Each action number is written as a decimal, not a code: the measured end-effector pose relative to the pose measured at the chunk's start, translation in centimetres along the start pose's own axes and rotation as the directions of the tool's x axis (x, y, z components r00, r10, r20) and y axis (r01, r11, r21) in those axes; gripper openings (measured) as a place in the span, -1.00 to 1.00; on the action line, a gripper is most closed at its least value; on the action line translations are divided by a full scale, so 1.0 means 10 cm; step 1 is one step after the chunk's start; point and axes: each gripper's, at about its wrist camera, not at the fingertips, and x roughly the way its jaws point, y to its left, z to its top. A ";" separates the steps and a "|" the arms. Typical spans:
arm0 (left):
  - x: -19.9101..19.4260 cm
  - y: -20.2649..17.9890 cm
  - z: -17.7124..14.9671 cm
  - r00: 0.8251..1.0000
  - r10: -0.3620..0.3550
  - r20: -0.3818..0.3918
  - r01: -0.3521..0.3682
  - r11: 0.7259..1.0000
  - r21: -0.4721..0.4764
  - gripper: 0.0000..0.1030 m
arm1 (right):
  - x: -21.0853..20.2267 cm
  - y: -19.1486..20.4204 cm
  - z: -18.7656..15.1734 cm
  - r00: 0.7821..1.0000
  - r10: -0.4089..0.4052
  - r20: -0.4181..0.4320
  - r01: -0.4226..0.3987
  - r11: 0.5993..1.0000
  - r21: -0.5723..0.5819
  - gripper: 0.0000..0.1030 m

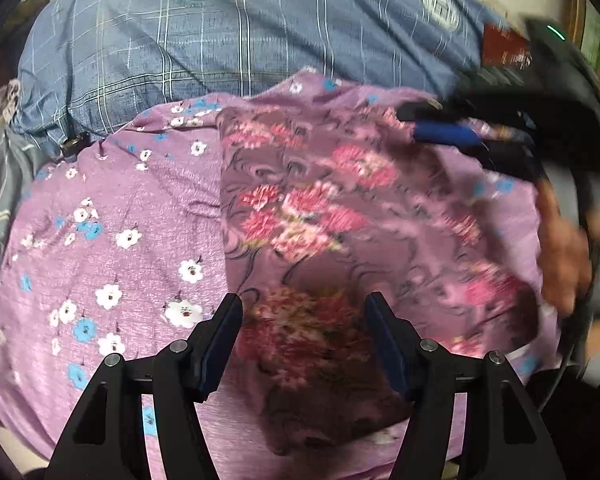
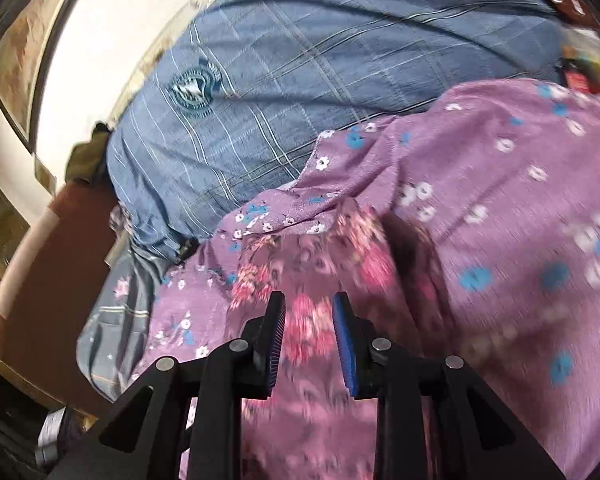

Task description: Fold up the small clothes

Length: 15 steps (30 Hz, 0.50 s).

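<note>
A small mauve garment [image 1: 320, 208] with pink and red flowers lies spread on a lilac sheet [image 1: 120, 220] printed with small white and blue blossoms. My left gripper [image 1: 303, 314] hovers open over the garment's near edge, with nothing between its fingers. The right gripper [image 1: 440, 126] shows blurred at the garment's far right corner, with a hand [image 1: 568, 240] behind it. In the right wrist view the right gripper [image 2: 309, 304] stands a little apart over the flowered garment [image 2: 312, 264]. A narrow gap separates its pads and no cloth is pinched in it.
A blue plaid pillow [image 1: 220, 40] with a round crest lies beyond the lilac sheet, also the blue pillow [image 2: 300, 60]. A grey flowered cloth [image 2: 112, 320] hangs at the bed's left side by a brown edge [image 2: 60, 248]. A framed picture [image 2: 16, 72] hangs on the white wall.
</note>
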 end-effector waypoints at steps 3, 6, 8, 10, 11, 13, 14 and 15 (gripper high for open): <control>0.12 -0.01 -0.04 0.999 0.025 -0.034 -0.024 1.000 0.015 0.26 | 0.49 -0.38 0.16 0.991 -0.082 -0.110 0.095 0.988 0.121 -0.56; 0.13 -0.04 -0.03 0.999 0.030 -0.021 -0.030 0.999 0.025 0.26 | 0.55 -0.55 0.22 0.991 -0.013 -0.136 0.041 0.978 0.206 -0.63; 0.14 -0.06 -0.02 0.999 0.039 -0.018 -0.038 0.999 0.036 0.27 | 0.40 -0.48 0.20 0.996 -0.017 -0.090 0.032 0.984 0.174 -0.58; 0.14 -0.08 -0.01 0.999 0.042 -0.013 -0.041 0.999 0.033 0.26 | 0.26 -0.36 0.16 0.997 -0.053 -0.064 0.059 0.994 0.090 -0.45; 0.13 -0.08 -0.01 0.999 0.042 -0.011 -0.042 0.999 0.029 0.26 | 0.20 -0.33 0.13 0.997 -0.048 -0.062 0.052 0.997 0.062 -0.43; 0.12 -0.08 -0.03 0.999 0.044 -0.007 -0.044 0.999 0.025 0.26 | 0.02 -0.27 0.00 0.999 -0.008 -0.054 0.010 0.999 0.037 -0.43; 0.12 -0.08 -0.04 0.999 0.046 -0.005 -0.046 0.999 0.022 0.26 | -0.06 -0.26 -0.05 0.999 0.001 -0.053 0.001 0.999 0.033 -0.42; 0.13 -0.07 -0.04 0.999 0.047 -0.004 -0.047 0.999 0.019 0.26 | -0.14 -0.24 -0.12 0.998 0.005 -0.057 -0.004 1.000 0.027 -0.42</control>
